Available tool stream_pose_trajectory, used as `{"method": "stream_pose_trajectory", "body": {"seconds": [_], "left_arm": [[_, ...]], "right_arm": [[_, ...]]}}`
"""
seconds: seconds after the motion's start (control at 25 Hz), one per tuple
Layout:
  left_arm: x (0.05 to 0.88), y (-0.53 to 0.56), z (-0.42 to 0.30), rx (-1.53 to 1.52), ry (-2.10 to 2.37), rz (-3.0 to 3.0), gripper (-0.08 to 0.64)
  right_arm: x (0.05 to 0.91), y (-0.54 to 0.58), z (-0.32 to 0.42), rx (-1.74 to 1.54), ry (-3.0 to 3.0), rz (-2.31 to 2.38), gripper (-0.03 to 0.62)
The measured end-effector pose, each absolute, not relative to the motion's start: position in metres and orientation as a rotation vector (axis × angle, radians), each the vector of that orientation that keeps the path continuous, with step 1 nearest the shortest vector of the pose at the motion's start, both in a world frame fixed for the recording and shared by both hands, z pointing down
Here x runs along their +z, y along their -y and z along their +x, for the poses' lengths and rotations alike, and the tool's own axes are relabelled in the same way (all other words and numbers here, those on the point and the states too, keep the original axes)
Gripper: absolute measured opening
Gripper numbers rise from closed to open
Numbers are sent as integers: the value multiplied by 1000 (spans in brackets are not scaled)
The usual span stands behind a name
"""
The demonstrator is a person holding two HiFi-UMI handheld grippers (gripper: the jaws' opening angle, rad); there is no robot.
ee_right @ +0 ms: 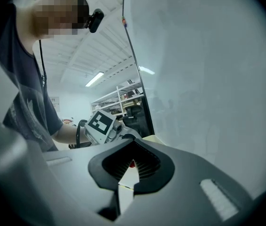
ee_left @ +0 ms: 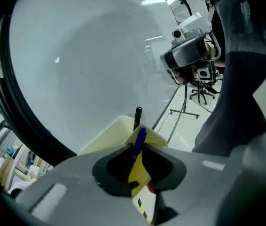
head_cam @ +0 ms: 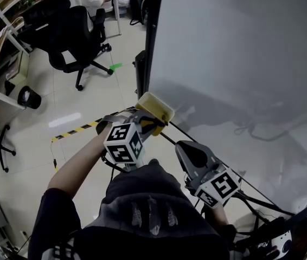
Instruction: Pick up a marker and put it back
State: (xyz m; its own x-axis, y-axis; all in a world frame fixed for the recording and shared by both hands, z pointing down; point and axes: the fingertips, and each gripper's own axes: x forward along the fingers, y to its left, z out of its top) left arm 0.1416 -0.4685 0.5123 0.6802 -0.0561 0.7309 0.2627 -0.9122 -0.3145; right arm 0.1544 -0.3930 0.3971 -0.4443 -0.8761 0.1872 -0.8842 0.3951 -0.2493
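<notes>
Room, head view: I am looking down on a pale tiled floor (head_cam: pixel 61 107). An office chair (head_cam: pixel 72 31) stands well away from the cream holder (head_cam: pixel 156 106). The holder sits at the edge of the big whiteboard (head_cam: pixel 240 58).
Left tool, head view: my left tool (head_cam: pixel 144 124) reaches right up to the holder, and its marker cube (head_cam: pixel 123 143) is just beside the holder on my side.
Right tool, head view: my right tool (head_cam: pixel 190 155) hangs near the holder, nearer to me, and does not touch it.
Left tool, left gripper view: the jaws are almost together and pinch a blue marker (ee_left: pixel 139 140) that stands upright between the tips.
Blue marker, left gripper view: it rises right at the holder's (ee_left: pixel 109 133) near wall. I cannot tell whether its lower end sits inside.
Black marker, left gripper view: the black marker (ee_left: pixel 137 116) stands upright in the holder, just behind the blue one, with the whiteboard (ee_left: pixel 86 55) beyond.
Right tool, right gripper view: the jaws of my right tool (ee_right: pixel 132 166) are closed to a thin seam and hold nothing.
Surroundings, right gripper view: the left tool's marker cube (ee_right: pixel 100 123) shows next to the holder, and the whiteboard (ee_right: pixel 208 79) fills the side.
</notes>
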Motion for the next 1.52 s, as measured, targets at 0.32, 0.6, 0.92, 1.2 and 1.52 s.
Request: {"method": "stream_pose_trajectory", "body": {"seconds": [0.32, 0.6, 0.92, 1.2, 1.52], "left_arm": [[514, 464, 145, -1185, 243, -2436, 60], [515, 463, 145, -1195, 205, -2400, 57], [517, 461, 144, -1194, 208, -2445, 5], [513, 466, 146, -1167, 130, -2357, 67], [490, 452, 150, -992, 182, -2423, 123]], "right_arm": [[401, 397, 157, 542, 2583, 1658, 1], [401, 404, 154, 543, 2591, 1646, 2], [401, 408, 159, 537, 2603, 1629, 2], [402, 408, 157, 539, 2610, 1605, 2], [406, 409, 162, 550, 2595, 1610, 2]]}}
